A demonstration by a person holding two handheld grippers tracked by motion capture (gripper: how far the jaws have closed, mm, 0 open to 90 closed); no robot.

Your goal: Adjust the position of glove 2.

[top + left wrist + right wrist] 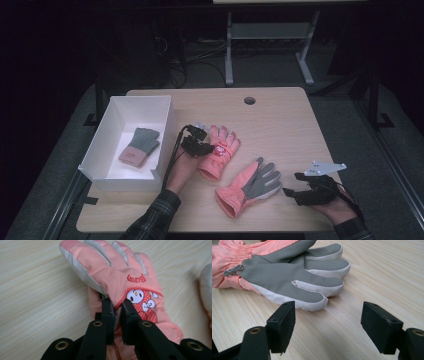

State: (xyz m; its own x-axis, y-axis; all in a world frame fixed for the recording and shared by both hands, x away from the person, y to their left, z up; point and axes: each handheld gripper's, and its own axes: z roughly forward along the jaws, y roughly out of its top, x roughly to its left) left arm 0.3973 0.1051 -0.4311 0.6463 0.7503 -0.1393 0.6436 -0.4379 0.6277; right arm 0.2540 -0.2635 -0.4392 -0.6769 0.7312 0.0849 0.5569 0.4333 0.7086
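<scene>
Left tongs (117,311): pinching a fold of fabric on the thumb-side edge of the pink ski glove with the cartoon patch (120,280), the jaws nearly closed with just that fabric between them.
Left tongs, high view (200,145): sitting at the left edge of the same glove (219,151), near the middle of the worktop (280,120).
Patch glove: lying back-up on the worktop, fingers pointing away from the person, cuff toward the person.
Right tongs (328,320): standing wide open and holding nothing, jaws hovering just above the wood.
Right tongs, high view (295,192): resting near the front right of the worktop, just right of the second pink glove (250,187).
Second pink glove (287,272): lying palm-up, grey grip side showing, fingertips just beyond the open jaws and not touching them.
White box (102,150): sitting at the left of the worktop, holding a grey and pink knitted glove (140,146).
</scene>
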